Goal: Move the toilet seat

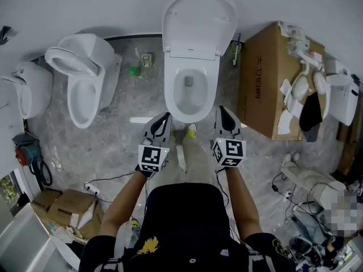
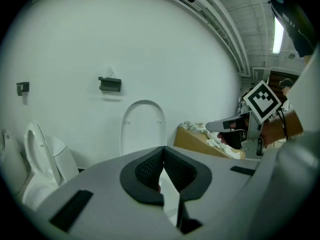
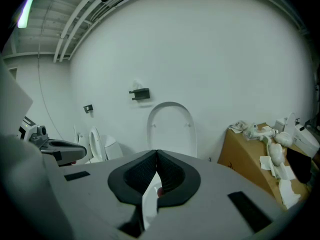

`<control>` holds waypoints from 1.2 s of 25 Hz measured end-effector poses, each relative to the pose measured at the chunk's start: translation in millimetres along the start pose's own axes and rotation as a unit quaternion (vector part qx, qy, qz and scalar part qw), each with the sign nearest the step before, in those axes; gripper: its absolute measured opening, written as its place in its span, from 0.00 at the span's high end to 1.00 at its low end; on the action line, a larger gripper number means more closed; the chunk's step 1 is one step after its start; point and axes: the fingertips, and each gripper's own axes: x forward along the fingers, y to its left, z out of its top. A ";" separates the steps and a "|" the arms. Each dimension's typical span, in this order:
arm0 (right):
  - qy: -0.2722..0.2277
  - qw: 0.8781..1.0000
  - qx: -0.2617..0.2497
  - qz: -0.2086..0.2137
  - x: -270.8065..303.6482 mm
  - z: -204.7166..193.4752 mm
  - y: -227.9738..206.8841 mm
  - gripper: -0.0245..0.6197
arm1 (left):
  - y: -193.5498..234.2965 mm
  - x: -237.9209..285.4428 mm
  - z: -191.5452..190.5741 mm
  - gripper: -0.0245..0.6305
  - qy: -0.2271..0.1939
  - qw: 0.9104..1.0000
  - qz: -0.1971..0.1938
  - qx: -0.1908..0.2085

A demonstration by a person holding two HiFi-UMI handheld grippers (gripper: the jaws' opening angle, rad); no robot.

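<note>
The toilet seat (image 1: 198, 21) stands up against the wall. It looks hard and slippery, so I'd pull its top edge. My left gripper (image 1: 165, 118) and right gripper (image 1: 222, 111) have fingers together, empty.

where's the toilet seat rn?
Head view, top centre: the toilet seat is raised against the wall behind its bowl, between another toilet on the left and a cardboard box on the right.

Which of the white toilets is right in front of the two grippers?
The middle white ceramic toilet, lid raised against the wall, next to the brown cardboard box. The angled toilet and the far-left toilet stand off to the side.
</note>
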 end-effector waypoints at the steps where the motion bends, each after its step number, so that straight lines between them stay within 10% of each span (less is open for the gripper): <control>1: 0.005 1.000 0.000 0.000 5.1 -7.4 -1.9 0.92 | 0.3 5.4 -8.1 0.93 0.006 1.000 -0.001 -0.001; 30: 0.089 0.994 0.041 -0.052 127.1 -229.2 -62.6 0.92 | 34.3 132.3 -234.5 0.93 0.113 0.991 0.035 -0.069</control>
